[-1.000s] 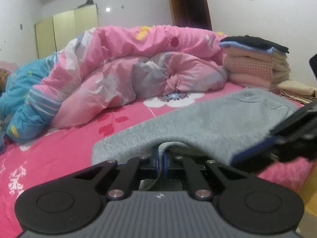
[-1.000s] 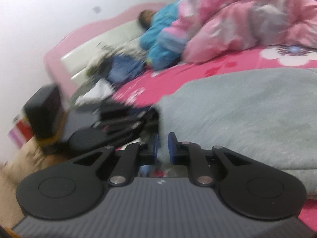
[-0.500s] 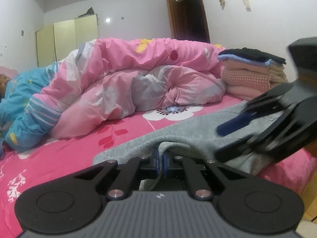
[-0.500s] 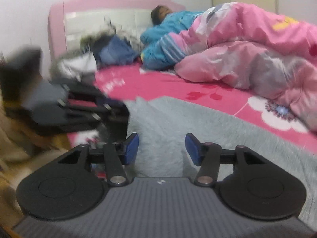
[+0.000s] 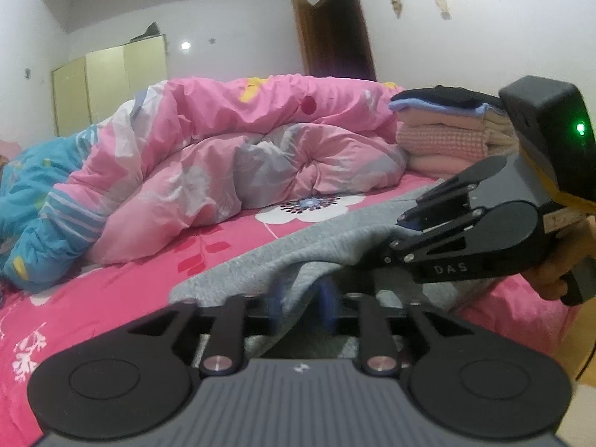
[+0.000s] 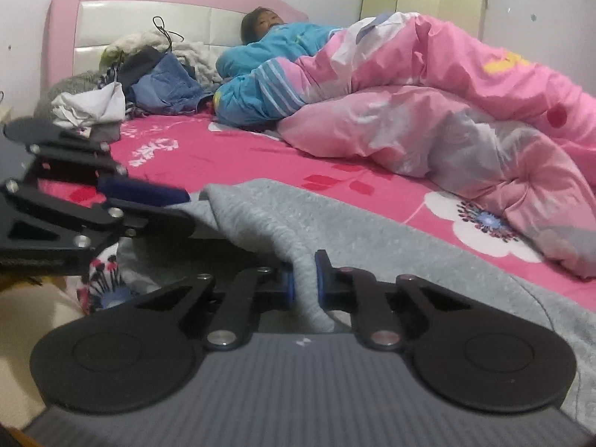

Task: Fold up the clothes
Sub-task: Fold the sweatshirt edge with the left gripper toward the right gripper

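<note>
Pink floral bed (image 5: 123, 290): the grey knit garment (image 6: 372, 231) near its edge is pinched by the right gripper (image 6: 303, 283); the left gripper (image 5: 301, 294), just opened narrowly, straddles the hem, which should be re-clamped before lifting evenly.

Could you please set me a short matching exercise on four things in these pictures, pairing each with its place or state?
Things:
1. grey garment
2. right gripper
3. stack of folded clothes
4. pink quilt

Places or states:
a. bunched along the far side of the bed
b. shut on a fold of grey cloth
c. spread on the near edge of the bed
d. piled beyond the quilt's end, near the door

Pairs: 1-c, 2-b, 3-d, 4-a
</note>
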Motion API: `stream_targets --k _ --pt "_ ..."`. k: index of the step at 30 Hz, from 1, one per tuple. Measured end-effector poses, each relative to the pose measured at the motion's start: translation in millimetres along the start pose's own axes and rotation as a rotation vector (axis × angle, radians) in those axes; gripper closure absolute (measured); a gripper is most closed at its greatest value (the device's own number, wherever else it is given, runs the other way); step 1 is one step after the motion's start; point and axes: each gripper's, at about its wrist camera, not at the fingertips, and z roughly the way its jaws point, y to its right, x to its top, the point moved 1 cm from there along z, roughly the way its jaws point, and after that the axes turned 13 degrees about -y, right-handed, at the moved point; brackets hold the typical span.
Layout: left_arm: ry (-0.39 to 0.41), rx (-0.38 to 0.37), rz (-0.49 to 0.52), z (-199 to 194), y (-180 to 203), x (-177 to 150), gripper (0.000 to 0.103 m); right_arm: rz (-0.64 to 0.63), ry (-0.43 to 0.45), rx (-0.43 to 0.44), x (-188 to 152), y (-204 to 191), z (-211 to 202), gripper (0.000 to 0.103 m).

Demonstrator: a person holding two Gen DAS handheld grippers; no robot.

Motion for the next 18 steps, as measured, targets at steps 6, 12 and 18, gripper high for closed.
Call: stream_targets --k 6,12,18 --pt "-0.025 0.072 0.172 20.7 12.2 12.2 0.045 -0.03 0.007 -0.01 1.5 -0.4 3.0 0.093" --pt "-0.044 0.038 0.206 45.1 3.7 31.2 0.095 -0.068 0.005 0.0 -0.6 -2.7 0.3 0.092" --pt "-0.039 -0.007 0.169 47.4 -6.7 40.0 0.096 -0.029 0.068 -0.015 -7.4 0.5 -32.4 0.044"
